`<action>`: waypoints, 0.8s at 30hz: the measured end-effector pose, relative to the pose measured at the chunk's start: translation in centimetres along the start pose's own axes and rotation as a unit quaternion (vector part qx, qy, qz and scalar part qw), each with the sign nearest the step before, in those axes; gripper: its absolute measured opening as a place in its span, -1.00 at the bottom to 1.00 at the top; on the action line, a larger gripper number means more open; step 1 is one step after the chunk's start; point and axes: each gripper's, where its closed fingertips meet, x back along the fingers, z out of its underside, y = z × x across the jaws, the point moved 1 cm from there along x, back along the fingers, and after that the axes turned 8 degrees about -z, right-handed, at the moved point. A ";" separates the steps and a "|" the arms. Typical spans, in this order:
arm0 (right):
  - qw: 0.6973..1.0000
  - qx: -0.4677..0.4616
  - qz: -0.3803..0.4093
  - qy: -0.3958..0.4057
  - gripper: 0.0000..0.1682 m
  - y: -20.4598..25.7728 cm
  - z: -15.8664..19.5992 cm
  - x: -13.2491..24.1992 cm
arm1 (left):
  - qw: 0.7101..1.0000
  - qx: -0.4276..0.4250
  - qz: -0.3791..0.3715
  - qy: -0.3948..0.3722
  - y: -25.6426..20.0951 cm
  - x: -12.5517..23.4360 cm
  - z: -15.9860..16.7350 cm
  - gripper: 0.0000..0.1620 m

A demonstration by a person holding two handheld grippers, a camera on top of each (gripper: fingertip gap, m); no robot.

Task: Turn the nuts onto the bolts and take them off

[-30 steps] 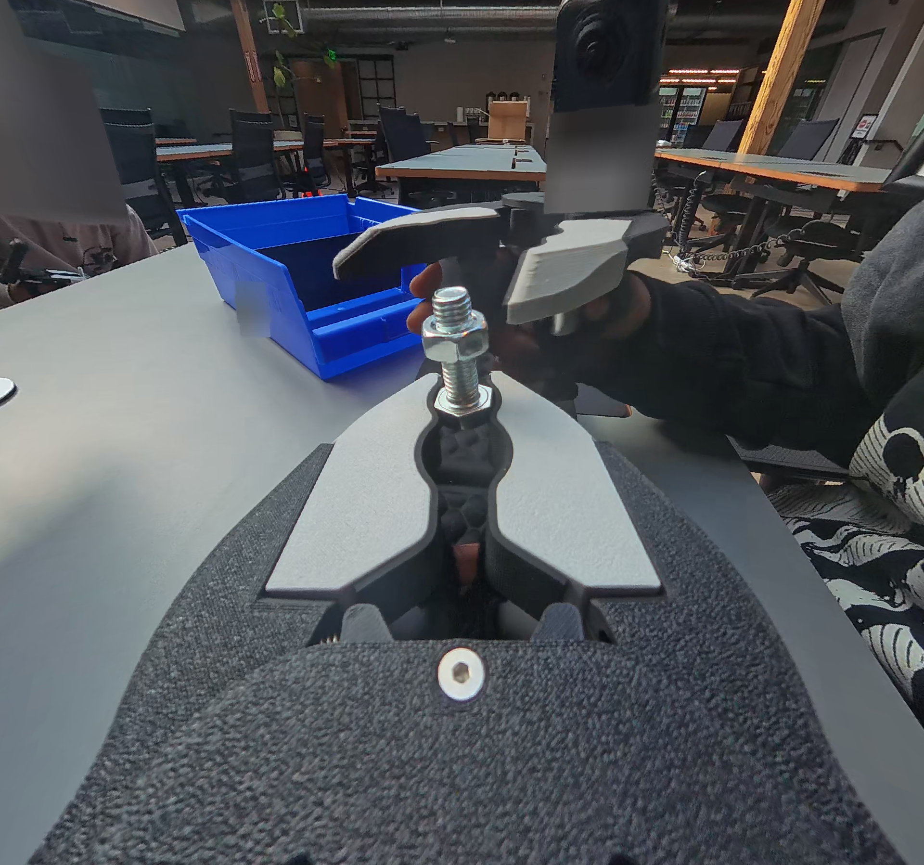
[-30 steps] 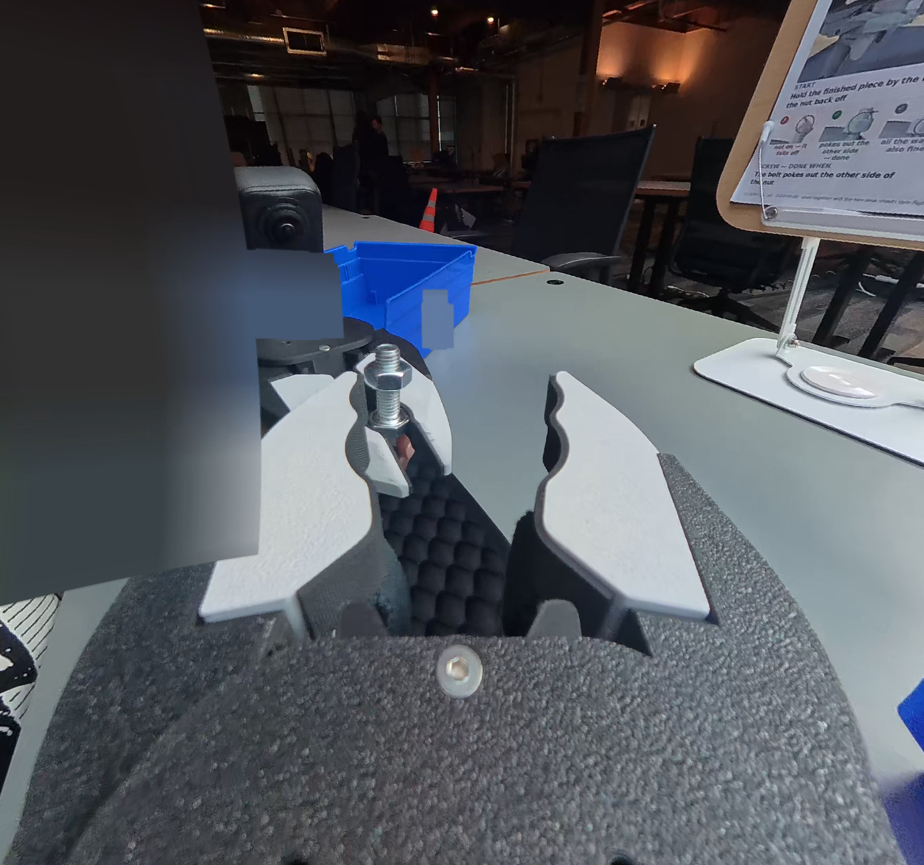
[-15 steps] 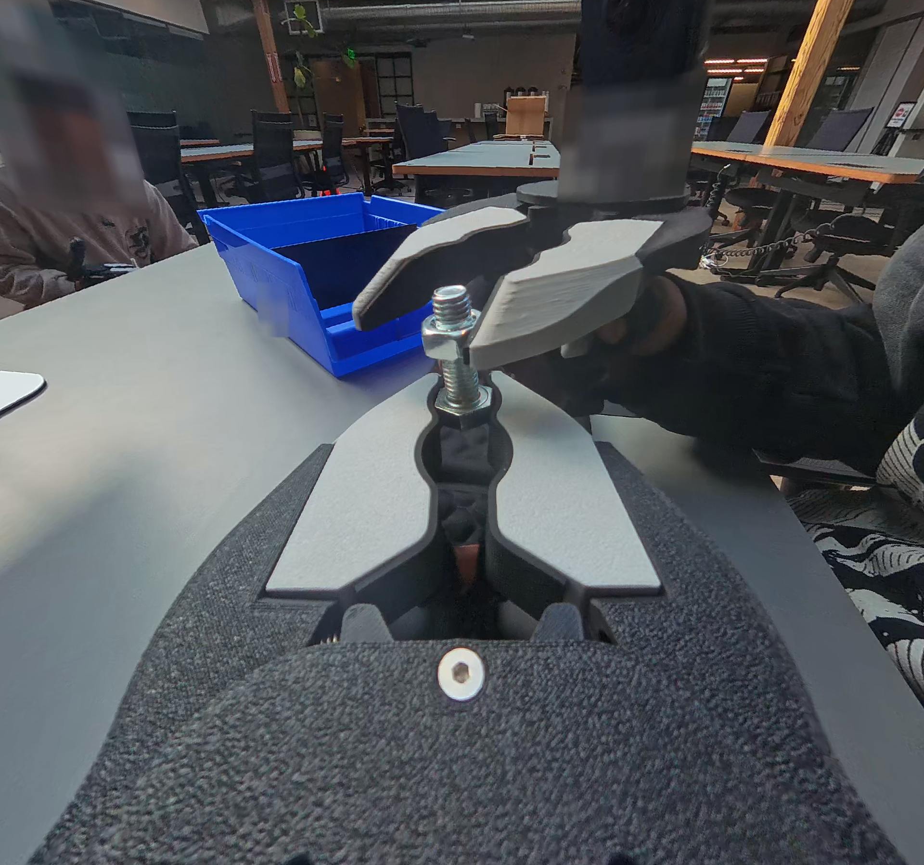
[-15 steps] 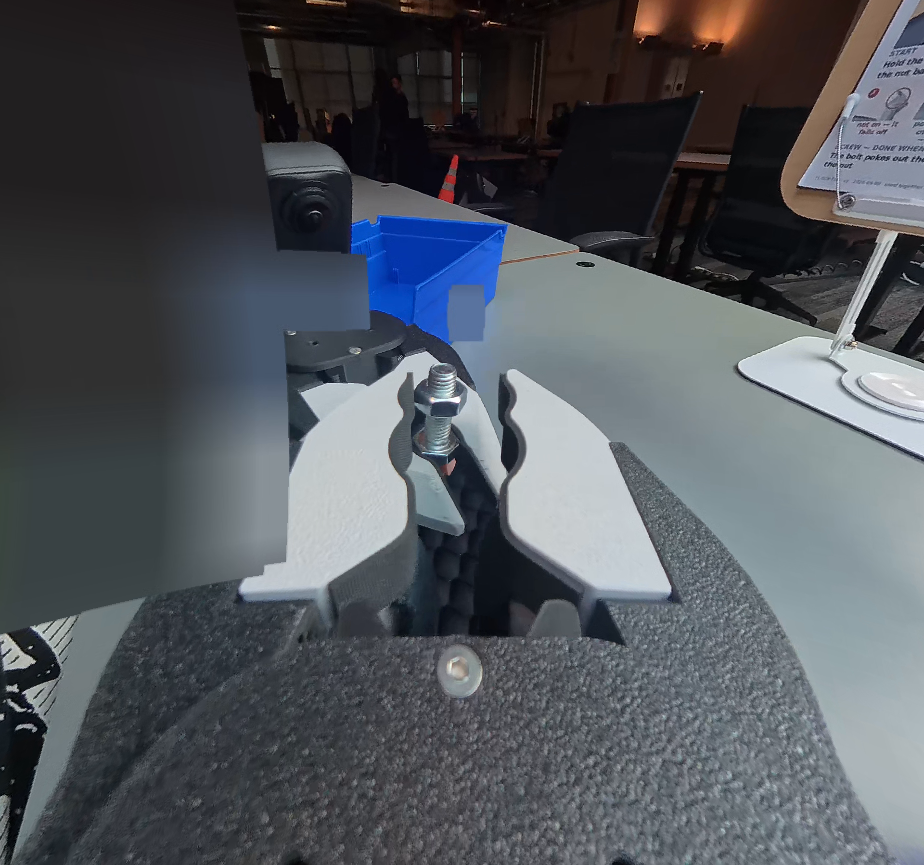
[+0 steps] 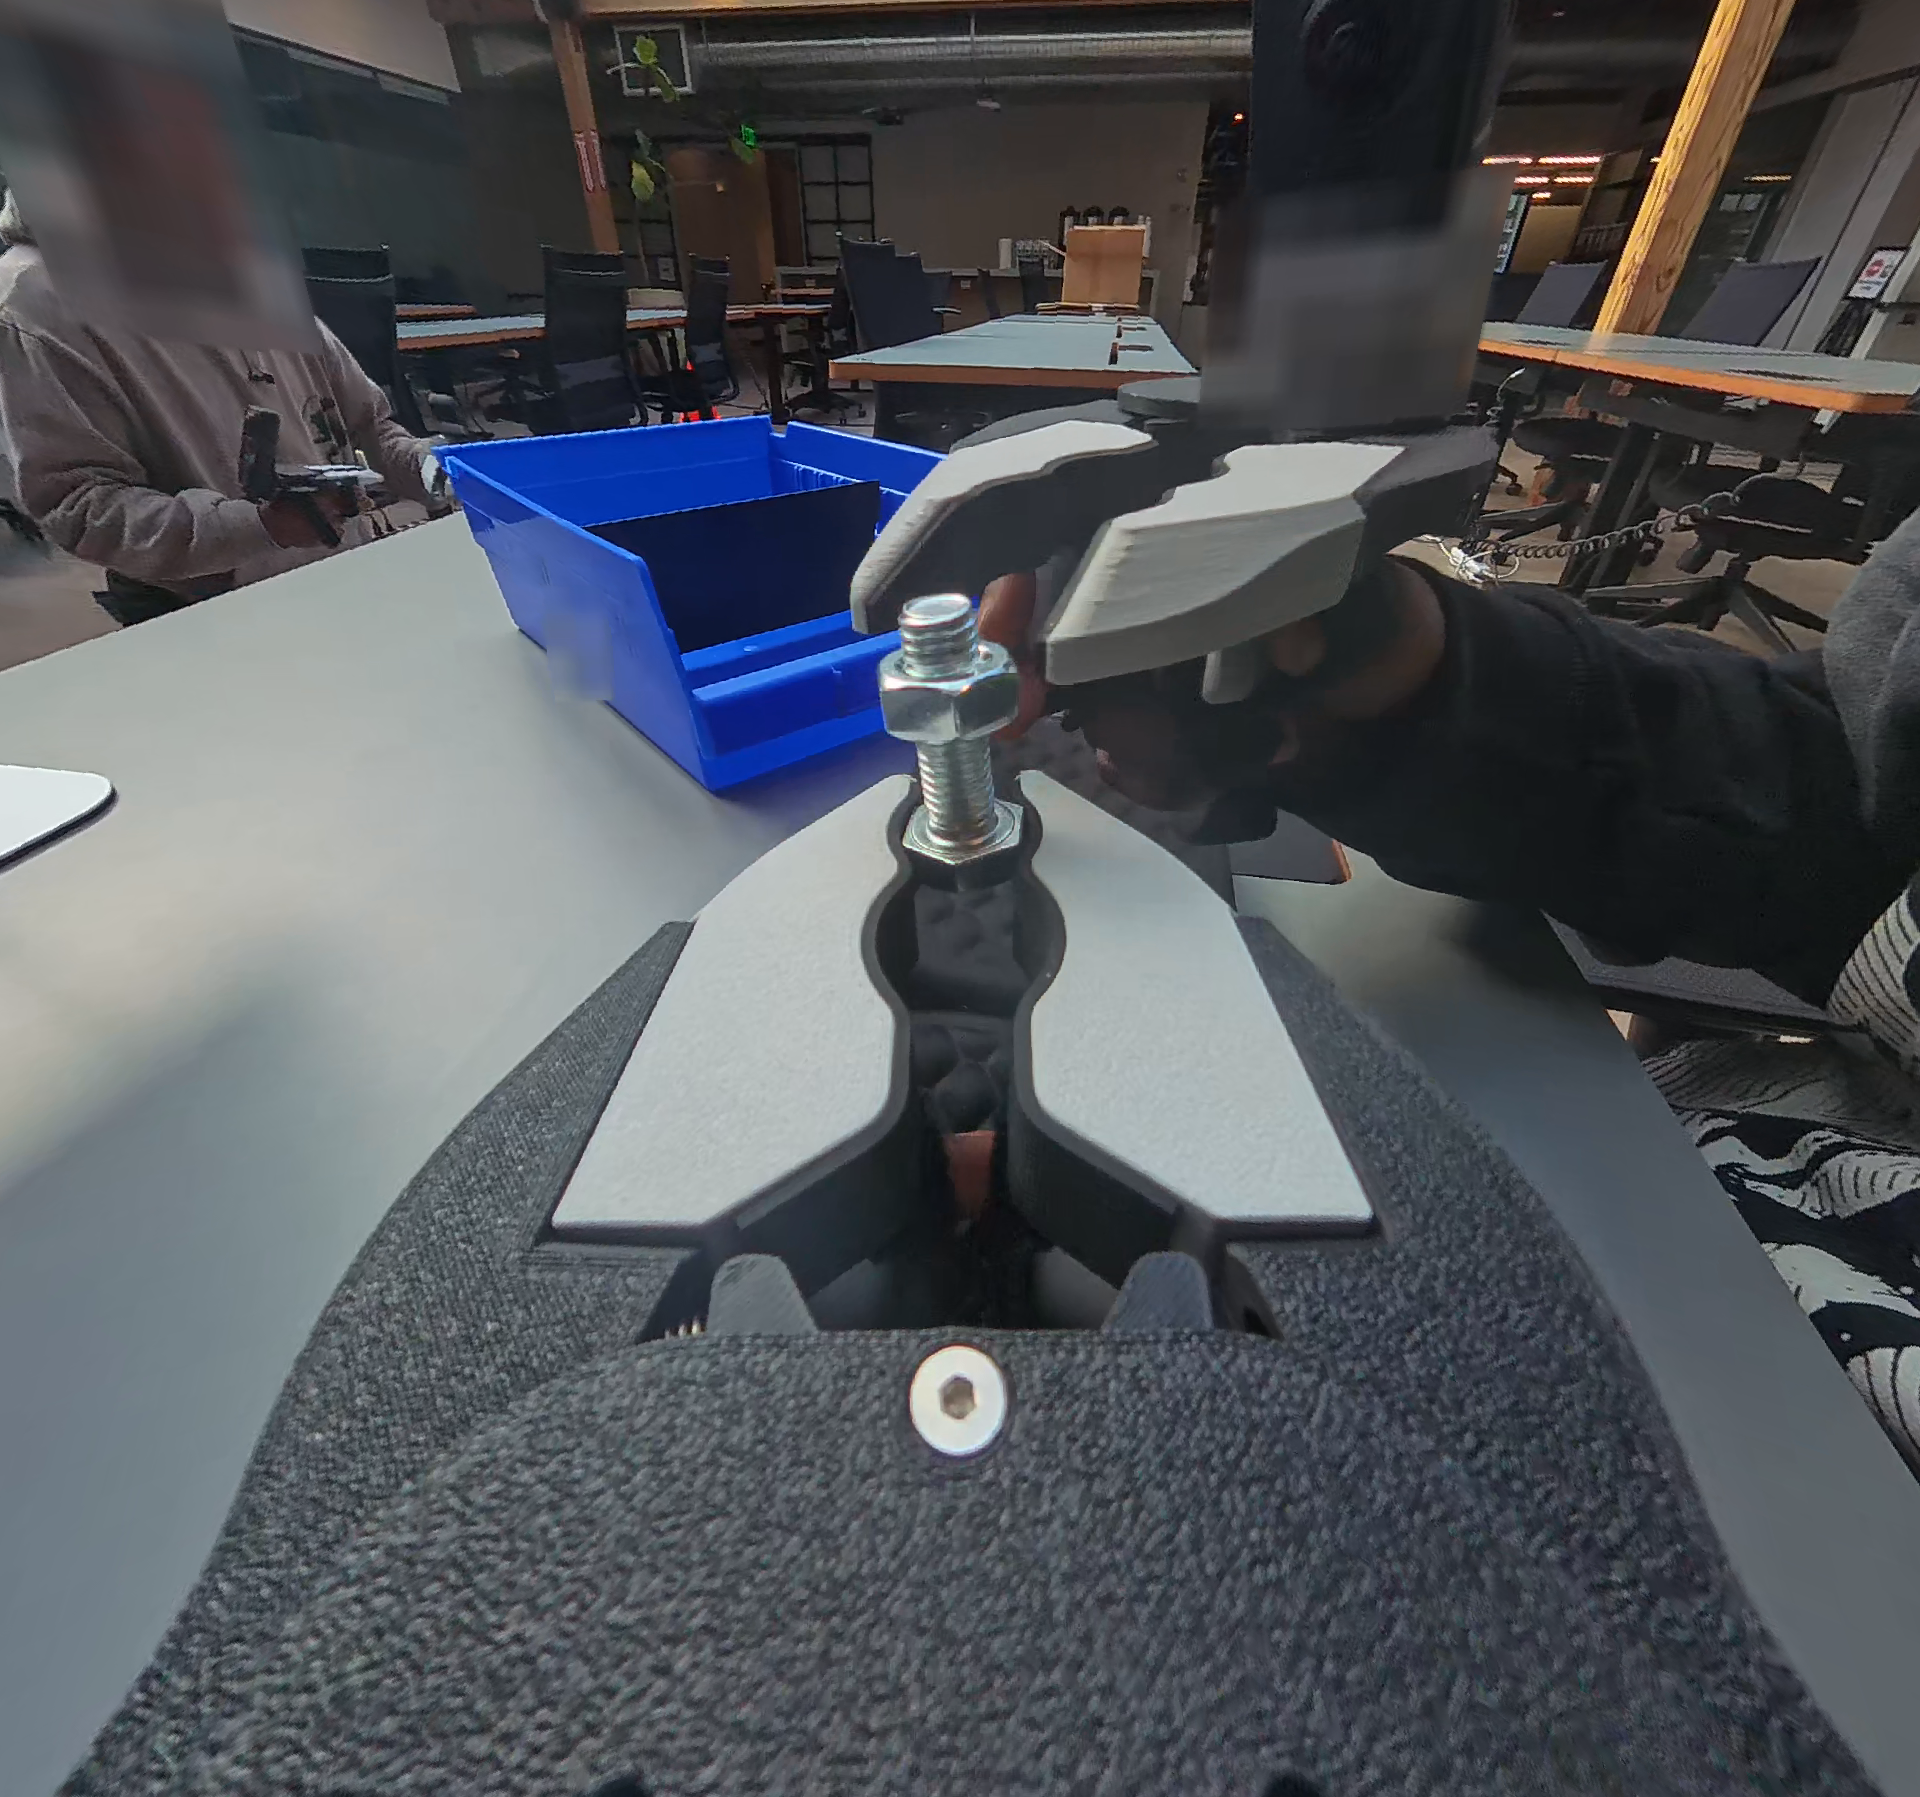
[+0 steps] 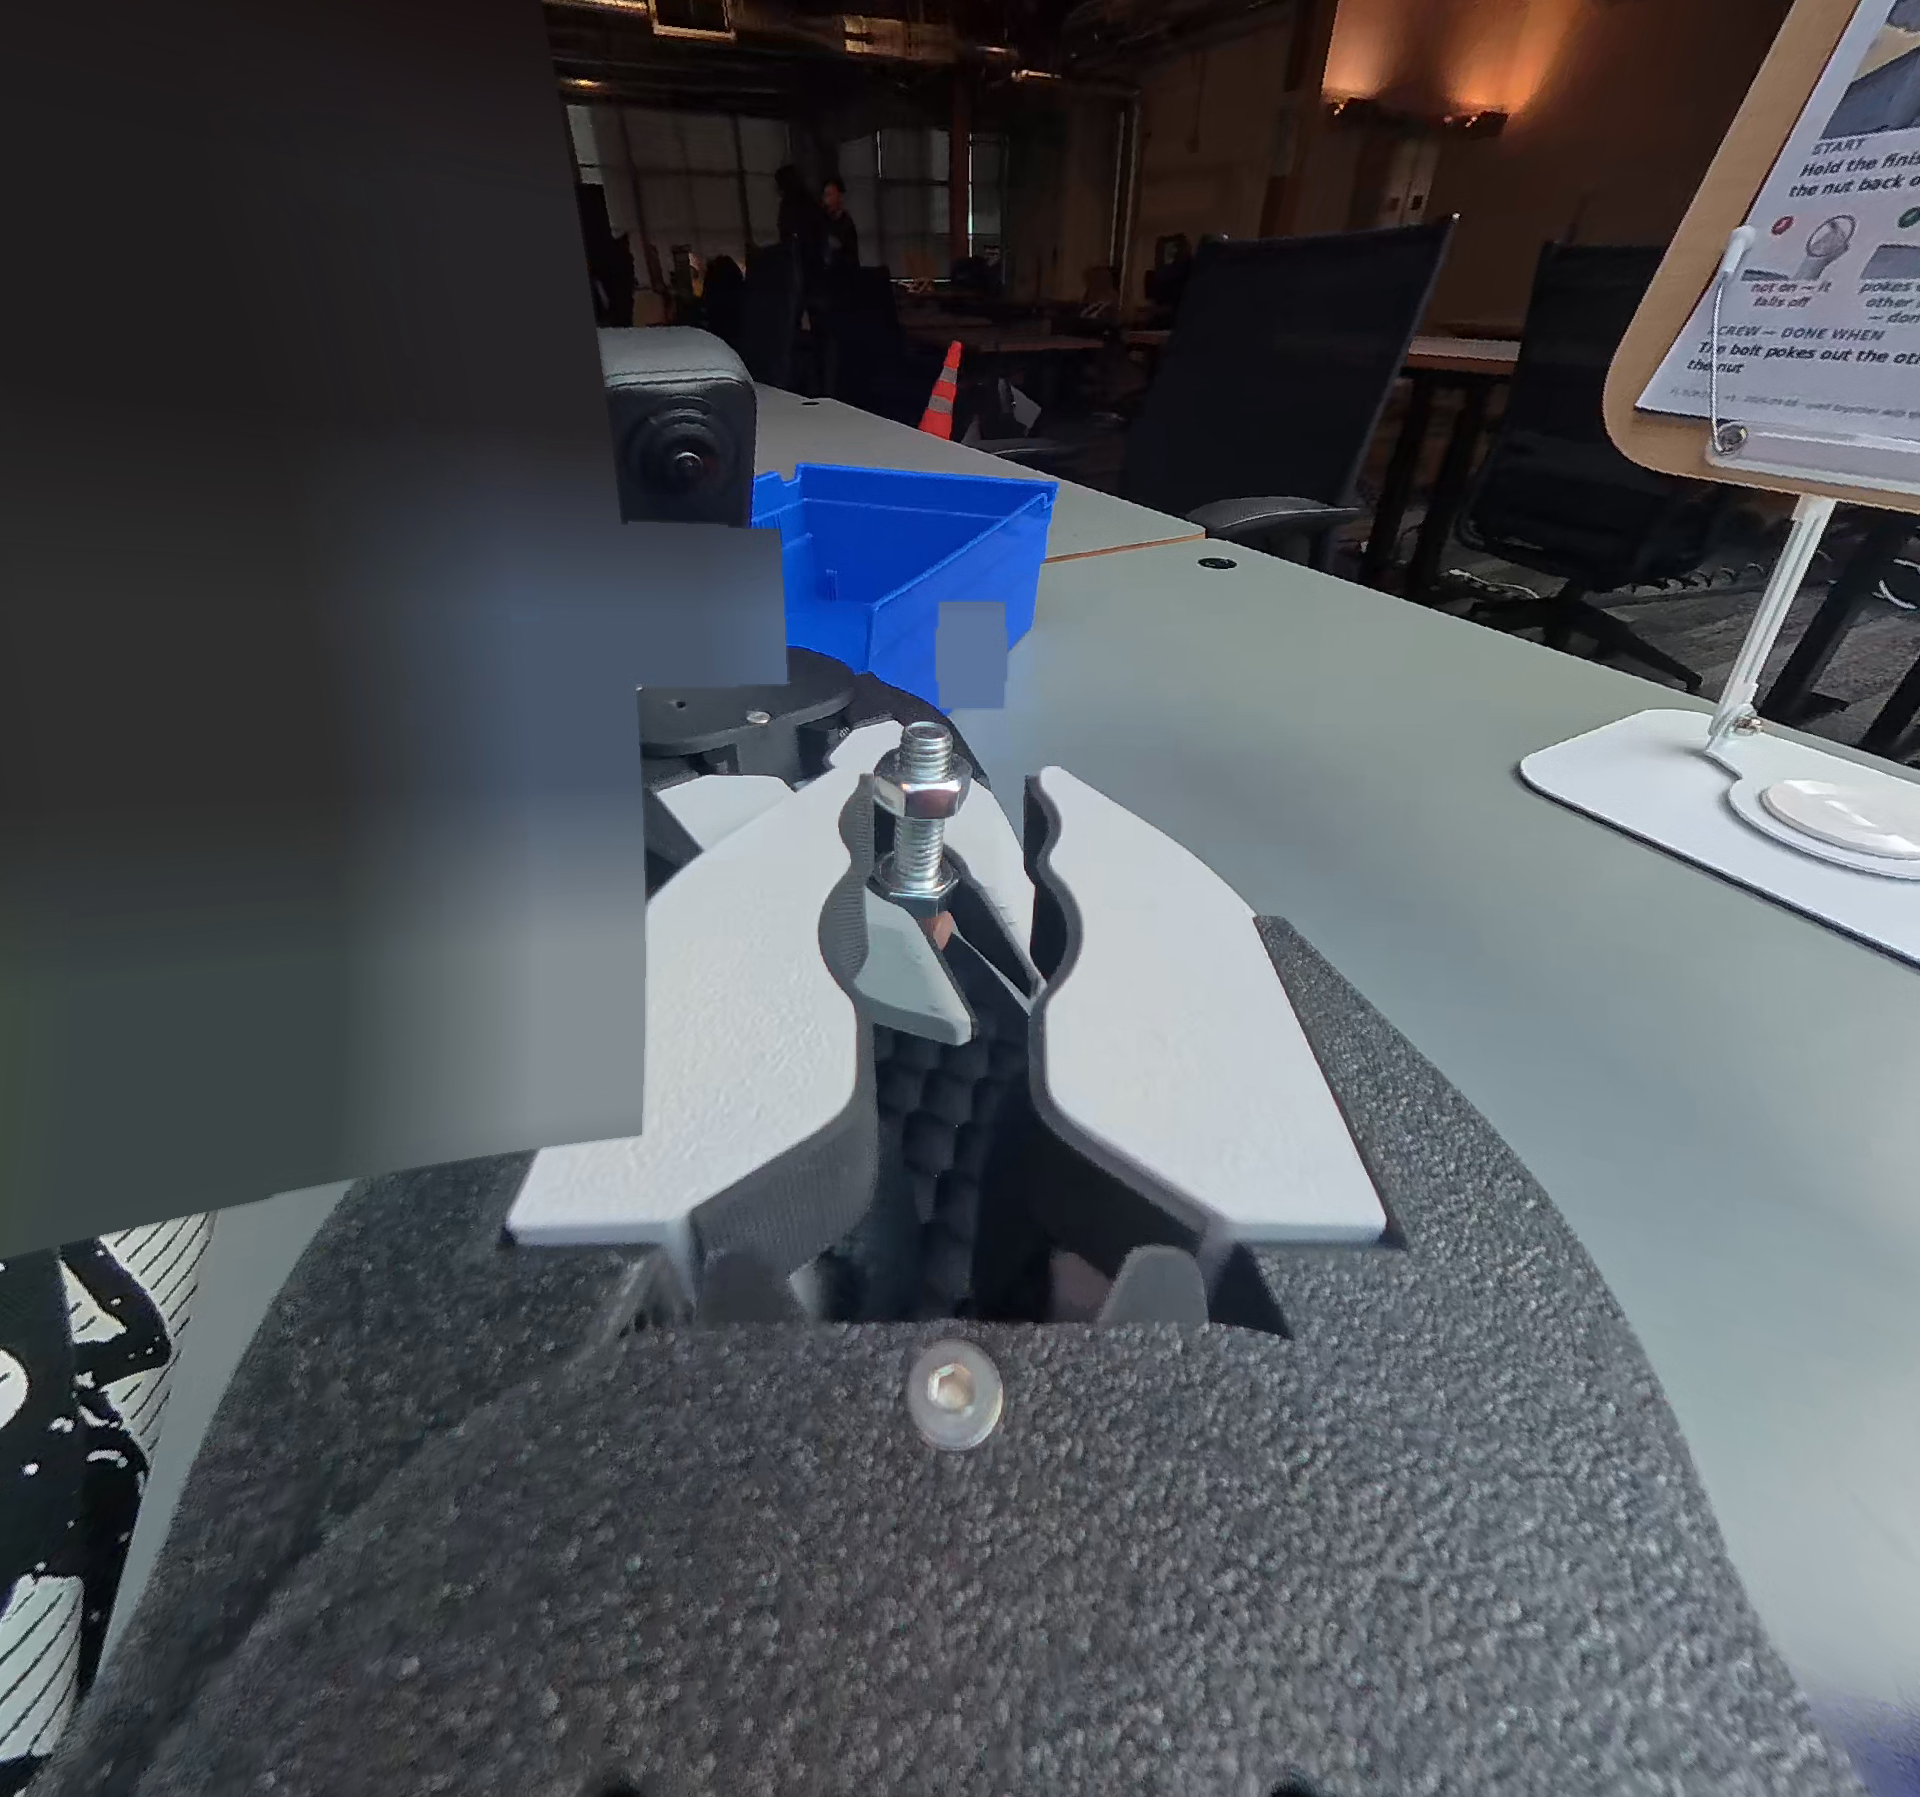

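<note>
A silver bolt (image 5: 951, 781) stands upright with its head clamped in my left gripper (image 5: 961, 848), which is shut on it. A hex nut (image 5: 948, 693) sits high on the thread, with the bolt's tip showing above it. My right gripper (image 5: 966, 625), held by a hand in a black glove (image 5: 1507, 739), is right at the nut. In the right wrist view the nut (image 6: 923, 791) lies between my right gripper's fingertips (image 6: 951, 791). The jaws are narrowed but a gap shows on the right side. The left gripper (image 6: 920, 900) faces me there, holding the bolt (image 6: 920, 843).
A blue bin (image 5: 582, 542) stands on the grey table (image 5: 312, 812) behind the bolt; it also shows in the right wrist view (image 6: 914, 542). A clipboard with a sheet (image 6: 1787, 241) on a white stand base (image 6: 1642, 812) is at the right. A seated person (image 5: 177, 459) is at the far left. The gap from one gripper's tips to the other's is roughly 4 centimeters.
My right gripper has moved in from beside the bolt to the nut, and its jaws have narrowed from wide open to close around it. The left gripper keeps holding the bolt.
</note>
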 end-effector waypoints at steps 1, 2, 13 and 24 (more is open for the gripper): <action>1.000 0.002 0.001 0.000 -0.67 0.1 0.0 -0.2 | 1.000 -0.001 0.000 0.001 0.0 0.0 0.0 -0.83; 1.000 0.005 0.000 0.002 -0.63 0.2 0.0 -0.4 | 1.000 -0.001 0.000 0.001 0.0 0.0 0.0 -0.83; 1.000 0.008 0.017 0.018 -0.57 -0.4 0.4 -0.9 | 1.000 -0.010 0.003 0.004 -0.2 -0.1 0.1 -0.83; 0.999 0.002 0.040 0.010 -0.61 -1.4 0.4 1.1 | 1.000 -0.010 0.004 0.004 -0.2 -0.1 0.1 -0.83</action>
